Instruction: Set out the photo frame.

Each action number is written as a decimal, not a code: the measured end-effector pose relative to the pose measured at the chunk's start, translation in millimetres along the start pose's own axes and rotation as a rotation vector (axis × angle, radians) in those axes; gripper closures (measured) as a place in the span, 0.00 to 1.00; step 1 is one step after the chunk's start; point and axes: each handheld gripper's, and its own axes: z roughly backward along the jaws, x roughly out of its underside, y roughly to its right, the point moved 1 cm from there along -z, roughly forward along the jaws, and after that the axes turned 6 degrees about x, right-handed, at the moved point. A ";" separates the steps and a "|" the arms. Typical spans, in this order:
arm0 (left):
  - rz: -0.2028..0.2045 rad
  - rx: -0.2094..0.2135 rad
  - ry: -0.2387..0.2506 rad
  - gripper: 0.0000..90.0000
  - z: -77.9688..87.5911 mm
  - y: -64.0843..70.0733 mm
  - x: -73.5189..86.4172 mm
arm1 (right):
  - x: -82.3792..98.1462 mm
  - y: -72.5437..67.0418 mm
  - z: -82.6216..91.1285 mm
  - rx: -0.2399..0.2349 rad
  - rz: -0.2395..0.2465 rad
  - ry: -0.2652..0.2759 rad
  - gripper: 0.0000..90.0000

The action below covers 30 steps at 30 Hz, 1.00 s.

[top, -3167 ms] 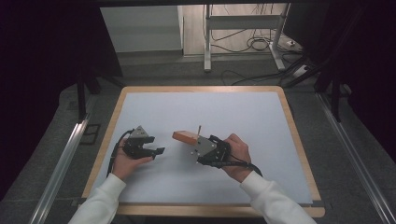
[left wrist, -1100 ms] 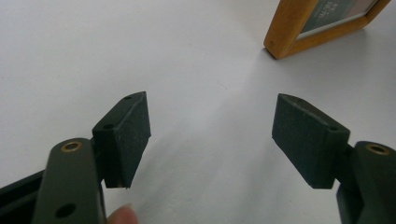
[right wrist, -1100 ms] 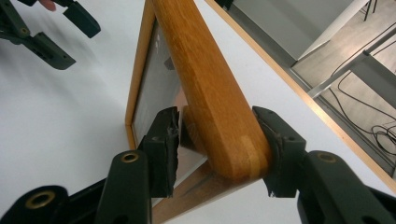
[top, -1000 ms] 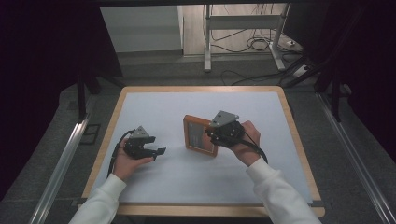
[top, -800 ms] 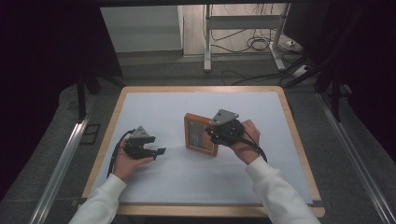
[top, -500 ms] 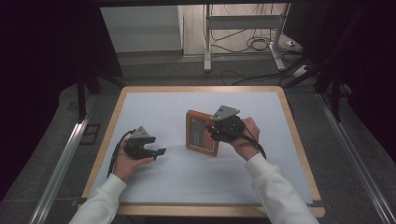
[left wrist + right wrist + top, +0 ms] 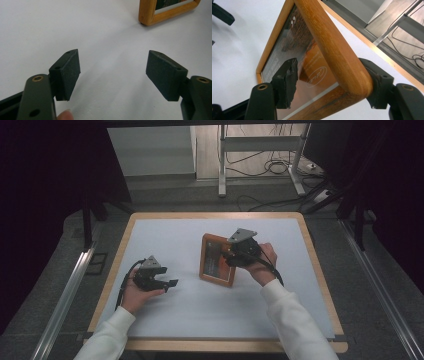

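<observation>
Since the earliest frame, right gripper point(image 7: 231, 256) has carried the wooden picture frame point(image 7: 216, 265) from table centre toward 1 o'clock; frame was then edge-on and low in the jaws, now stands propped with its glazed face showing toward 9 o'clock. Over the last second the right hand crept a little further toward the far edge. Left gripper point(image 7: 169, 283) has not shifted.

Right gripper: jaws have just been opening. Right gripper view shows the picture frame point(image 7: 332, 50) corner between them. The pad at 3 o'clock lies against the rounded wooden rail; the pad at 9 o'clock point(image 7: 287, 81) stands clear of the glass, a gap visible. Grip let go, frame straddled rather than pinched.

Picture frame position: just right of table centre on the white table surface point(image 7: 165, 240), lower edge on the surface, top leaning back toward the right hand point(image 7: 260, 262). Orange and dark print behind the glass, lettering too blurred to read. Whether it stands on its own support cannot be told.

Left gripper: at 8 o'clock from the frame, well apart from it, held in the left hand point(image 7: 137, 290), jaws pointing toward 3 o'clock. Left gripper view shows both pads point(image 7: 67, 72) spread wide over bare white surface, nothing between them; a corner of the frame point(image 7: 160, 15) sits at 1 o'clock in that view. A fingertip shows at the bottom edge.

Wooden table border point(image 7: 215, 215) rims the white sheet.
</observation>
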 end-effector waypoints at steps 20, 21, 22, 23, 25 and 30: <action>-0.005 0.004 -0.005 0.30 -0.4 0.1 0.3 | 4.0 4.4 -1.4 0.015 -0.056 0.012 0.27; -0.005 0.004 -0.004 0.30 -0.4 0.2 0.3 | 4.6 5.1 0.5 0.019 -0.062 0.019 0.26; -0.003 0.003 -0.001 0.30 -0.4 0.4 0.2 | 5.5 5.9 2.7 0.024 -0.069 0.027 0.26; -0.003 0.002 0.000 0.30 -0.2 0.5 0.1 | 6.9 7.0 5.9 0.025 -0.081 0.038 0.25; -0.002 0.002 0.002 0.30 -0.1 0.7 0.0 | 9.8 8.8 11.3 0.030 -0.102 0.053 0.25; -0.005 0.002 0.002 0.30 -0.2 1.3 -0.2 | 21.0 12.7 26.1 0.016 -0.154 0.084 0.25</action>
